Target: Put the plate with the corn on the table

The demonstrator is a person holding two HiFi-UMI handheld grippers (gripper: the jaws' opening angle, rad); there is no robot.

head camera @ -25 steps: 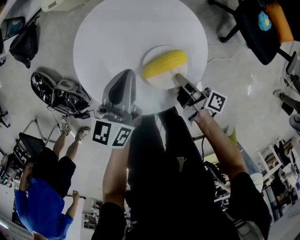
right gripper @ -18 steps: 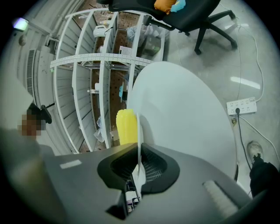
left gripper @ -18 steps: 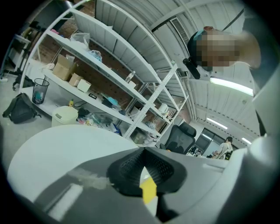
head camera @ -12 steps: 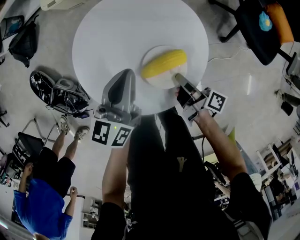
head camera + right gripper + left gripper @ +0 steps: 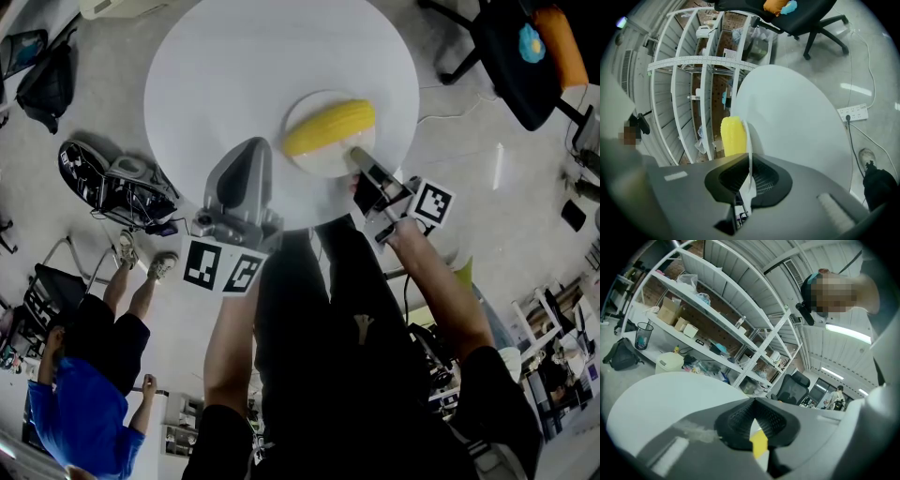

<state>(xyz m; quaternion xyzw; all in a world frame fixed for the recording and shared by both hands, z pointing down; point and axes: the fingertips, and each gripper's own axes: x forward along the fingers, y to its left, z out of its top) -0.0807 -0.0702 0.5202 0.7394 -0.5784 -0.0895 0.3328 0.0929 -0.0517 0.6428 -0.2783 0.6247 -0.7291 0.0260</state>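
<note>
Right gripper (image 5: 750,164): its pads are pressed on the near rim of the plate (image 5: 319,161); the thin white edge stands between them.
Left gripper (image 5: 753,401): jaws together, with nothing in them; it hangs to the left of the right gripper, over the near edge of the table (image 5: 234,66).
Plate: directly ahead of the right gripper, over the table; whether it already rests on the top, I cannot tell.
Corn (image 5: 330,127): lies on the plate, beyond the pinched rim.
Handling: the plate seems thin, stiff and light, and probably smooth. The cob is round and may roll, so the plate should stay level. The rim is the natural place to hold.
Surface: round, white and smooth, bare ahead of both grippers.
Room: metal shelves (image 5: 717,319) beyond the table; an office chair (image 5: 525,56) ahead and right of the right gripper; bags (image 5: 112,187) on the floor left of the left gripper.
</note>
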